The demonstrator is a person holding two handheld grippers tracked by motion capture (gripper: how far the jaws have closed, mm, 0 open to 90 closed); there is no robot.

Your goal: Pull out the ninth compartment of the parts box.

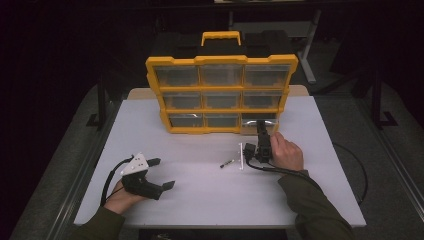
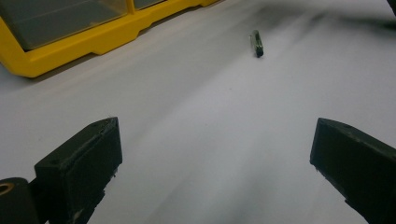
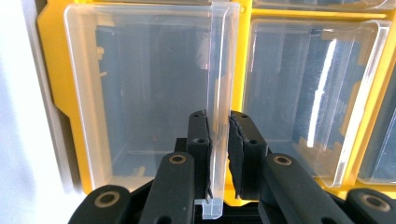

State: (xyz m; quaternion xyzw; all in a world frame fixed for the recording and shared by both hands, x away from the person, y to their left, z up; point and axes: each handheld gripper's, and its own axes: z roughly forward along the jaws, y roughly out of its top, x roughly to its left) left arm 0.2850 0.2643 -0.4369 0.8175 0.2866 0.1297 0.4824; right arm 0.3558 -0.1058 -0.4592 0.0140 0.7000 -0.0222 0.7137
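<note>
A white table (image 1: 200, 195) was seen from the high view, with a yellow organizer (image 1: 221, 95) of clear drawers standing upright at its far middle, a yellow handle on top. The bottom right drawer (image 1: 258, 123) was met by the right gripper (image 1: 262, 131), held by a hand (image 1: 286, 151) just in front of the organizer. In the right gripper view the grip was made plain: the two black jaws were clenched on the thin clear pull tab (image 3: 218, 121) of the drawer (image 3: 140, 88), the tab pinched between the pads, with a neighbouring clear drawer (image 3: 313, 93) beside it in the yellow frame.

The left gripper (image 1: 161, 173) was held low over the near left of the table, well apart from the organizer, its jaws spread wide with nothing between them. The left gripper view confirmed this, bare white tabletop (image 2: 210, 140) being shown between the jaws.

A small dark screw-like part (image 1: 227, 163) was seen lying on the table between the two grippers, near the right one; in the left gripper view it (image 2: 257, 44) was shown ahead of the open jaws, near the organizer's yellow base (image 2: 93, 42). A small white piece (image 1: 241, 155) lay just beside the right gripper.
</note>
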